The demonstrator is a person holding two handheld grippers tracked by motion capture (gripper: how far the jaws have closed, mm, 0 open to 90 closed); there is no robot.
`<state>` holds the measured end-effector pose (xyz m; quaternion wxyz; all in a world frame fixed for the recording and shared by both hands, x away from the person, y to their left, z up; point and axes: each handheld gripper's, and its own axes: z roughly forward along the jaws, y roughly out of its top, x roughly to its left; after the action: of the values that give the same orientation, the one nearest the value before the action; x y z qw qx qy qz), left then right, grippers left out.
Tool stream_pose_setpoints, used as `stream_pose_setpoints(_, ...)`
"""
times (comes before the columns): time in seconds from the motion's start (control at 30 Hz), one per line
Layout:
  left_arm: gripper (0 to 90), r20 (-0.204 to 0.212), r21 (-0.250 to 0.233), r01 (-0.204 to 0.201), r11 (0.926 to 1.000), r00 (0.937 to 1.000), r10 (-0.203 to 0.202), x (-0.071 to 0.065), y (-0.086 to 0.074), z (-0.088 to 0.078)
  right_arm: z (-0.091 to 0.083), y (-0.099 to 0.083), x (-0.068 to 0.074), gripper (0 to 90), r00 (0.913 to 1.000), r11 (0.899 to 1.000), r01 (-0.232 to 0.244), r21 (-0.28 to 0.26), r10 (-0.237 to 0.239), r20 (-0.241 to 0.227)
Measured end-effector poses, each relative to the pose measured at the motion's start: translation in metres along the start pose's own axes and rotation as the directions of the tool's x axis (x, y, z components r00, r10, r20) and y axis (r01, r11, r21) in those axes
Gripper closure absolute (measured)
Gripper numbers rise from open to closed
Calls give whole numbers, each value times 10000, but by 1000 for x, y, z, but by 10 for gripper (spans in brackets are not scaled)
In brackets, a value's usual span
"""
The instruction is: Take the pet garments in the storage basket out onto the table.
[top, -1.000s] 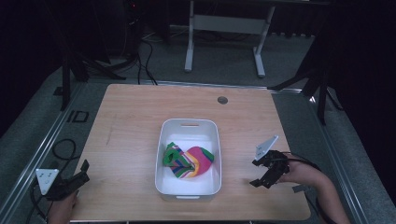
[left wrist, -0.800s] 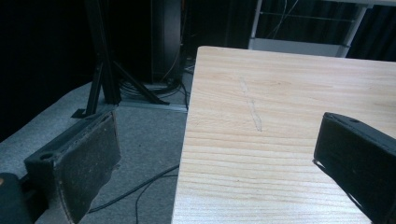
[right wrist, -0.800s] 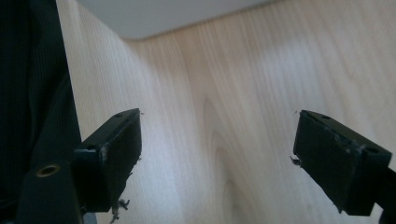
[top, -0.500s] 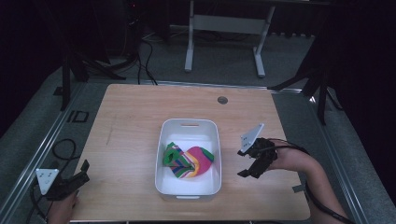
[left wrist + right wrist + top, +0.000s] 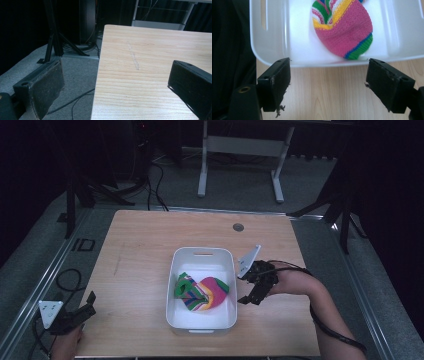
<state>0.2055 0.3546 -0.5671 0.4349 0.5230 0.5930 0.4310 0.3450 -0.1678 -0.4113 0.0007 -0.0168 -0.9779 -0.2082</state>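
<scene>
From above, your right gripper (image 5: 246, 289) hangs just beside the right wall of the white bin (image 5: 172, 285), over bare wood, with its jaws standing wide apart and nothing between them. They drew in slightly a moment ago and hold about there; no cloth is caught in them. The knitted sock (image 5: 201, 292) lies crumpled on the floor of the bin, near its middle, close to the gripper but apart from it, with the bin wall between the two. Your left gripper (image 5: 82, 312) sits at the near left corner of the table (image 5: 140, 245), well apart from the bin and the sock, jaws spread and empty.

In the left gripper view, your two jaws stand wide open, one over the grey floor (image 5: 75, 75) off the table's edge, the other over the pale wood. Nothing lies between them.

In the right gripper view, your jaws are released and wide, both over the wood just short of the bin's rim. The sock lies past that rim, inside the bin, ahead of the gap between the jaws and untouched by either. Its rounded end is mostly pink knit, edged with a thin blue band and then green; farther back run yellow, white, green and red stripes, bunched into folds.
</scene>
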Motion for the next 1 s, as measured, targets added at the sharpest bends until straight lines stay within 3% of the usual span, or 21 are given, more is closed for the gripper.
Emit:
stream_pose_setpoints(0.57, 9, 31, 15, -29, 10000, 10000, 29, 0, 0, 0, 46, 39, -13, 202, 9986, 9981, 417, 443, -402, -350)
stream_pose_setpoints(1.0, 9, 58, 8, -11, 10000, 10000, 11, 0, 0, 0, 89, 67, -24, 214, 9985, 9966, 381, 732, -351, -417)
